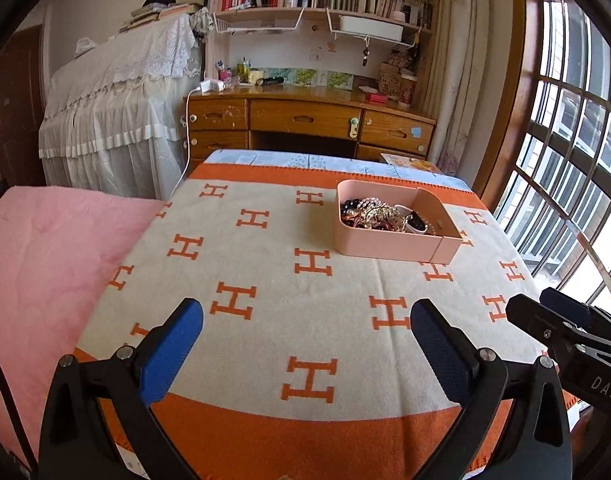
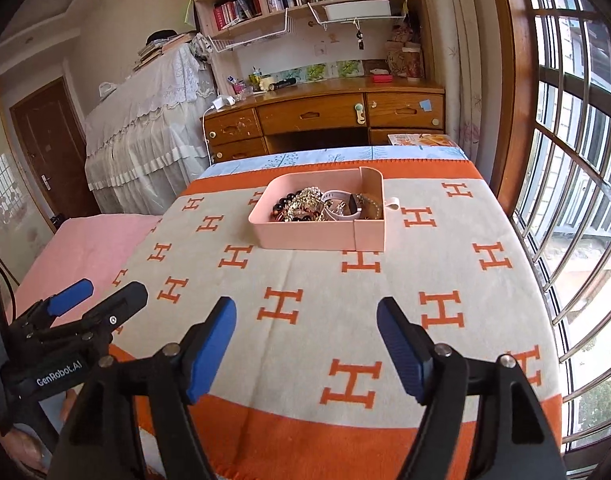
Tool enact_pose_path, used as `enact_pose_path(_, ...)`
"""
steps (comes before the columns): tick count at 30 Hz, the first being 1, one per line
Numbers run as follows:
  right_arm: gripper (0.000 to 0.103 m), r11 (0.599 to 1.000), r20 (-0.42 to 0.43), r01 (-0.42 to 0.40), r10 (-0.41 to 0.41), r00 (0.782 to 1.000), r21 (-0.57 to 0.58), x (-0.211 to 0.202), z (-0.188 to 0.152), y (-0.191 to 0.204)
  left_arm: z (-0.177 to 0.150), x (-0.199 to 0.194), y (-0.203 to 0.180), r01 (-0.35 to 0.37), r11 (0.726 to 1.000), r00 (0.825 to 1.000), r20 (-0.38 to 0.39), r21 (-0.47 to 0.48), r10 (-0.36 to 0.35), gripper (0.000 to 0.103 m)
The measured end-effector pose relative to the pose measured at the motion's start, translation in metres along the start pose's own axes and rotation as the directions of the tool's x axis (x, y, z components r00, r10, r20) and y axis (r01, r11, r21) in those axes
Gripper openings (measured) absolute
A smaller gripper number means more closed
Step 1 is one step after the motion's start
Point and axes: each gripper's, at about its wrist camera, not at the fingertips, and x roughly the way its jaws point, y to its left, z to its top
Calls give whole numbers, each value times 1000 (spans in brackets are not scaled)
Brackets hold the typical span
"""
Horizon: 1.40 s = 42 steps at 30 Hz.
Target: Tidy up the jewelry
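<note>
A pink tray (image 1: 385, 246) (image 2: 305, 238) stands on the orange and cream H-patterned blanket (image 1: 265, 280) (image 2: 305, 300) toward the far side. Its large compartment holds a tangled pile of jewelry (image 1: 371, 214) (image 2: 301, 204): dark beads, gold chains and a white-strapped watch (image 2: 345, 204). A narrow side compartment (image 2: 371, 200) is on the tray's right. My left gripper (image 1: 305, 344) is open and empty above the blanket's near part. My right gripper (image 2: 305, 340) is open and empty too, beside it (image 1: 565, 320). The left gripper shows in the right wrist view (image 2: 93, 296).
A pink pad (image 1: 45, 280) lies left of the blanket. A wooden desk (image 1: 305, 116) with shelves stands beyond the bed. A lace-covered piano (image 1: 117, 112) is at the back left. A barred window (image 2: 577, 200) runs along the right.
</note>
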Motion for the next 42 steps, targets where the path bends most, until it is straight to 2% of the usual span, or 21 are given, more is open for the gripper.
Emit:
enact_pose_path(4,74,1000,74,0,0,997,1,-28,0,8,0,-31,-12,3,1000,998,57,31,-5,102)
enact_pose_path(10,75,999,164,13,-8,986,-31,-57,-6,20,-2,-57,-14,-37,999,994,104,27,34,102)
enact_pose_path(26,75,1000,188,5,-2,982,-18,-69,-16,26,-6,-79,-16,-69,997,987,148,35,63,102)
enact_pose_path(42,75,1000,190,5,-4,982,-8,-73,-17,23,-8,-79,-19,-61,997,990,133,37,55,102)
